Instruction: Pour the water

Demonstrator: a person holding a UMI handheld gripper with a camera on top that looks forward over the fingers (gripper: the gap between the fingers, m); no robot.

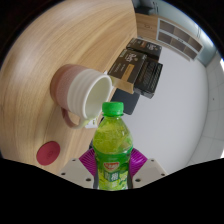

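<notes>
A green plastic bottle [112, 148] with a green label and a green cap stands upright between my fingers, and my gripper [113, 163] is shut on it, with the magenta pads [89, 161] pressing its sides at label height. Just beyond the bottle's cap, a white mug [82, 90] with a pink outer wall lies tilted on the round wooden table [60, 45], its mouth facing the bottle. The bottle hides the lower part of the fingers.
A dark red round lid or coaster [48, 153] lies on the table to the left of the fingers. Black boxes [138, 65] sit at the table's far right edge. Past the edge is a pale floor [190, 110].
</notes>
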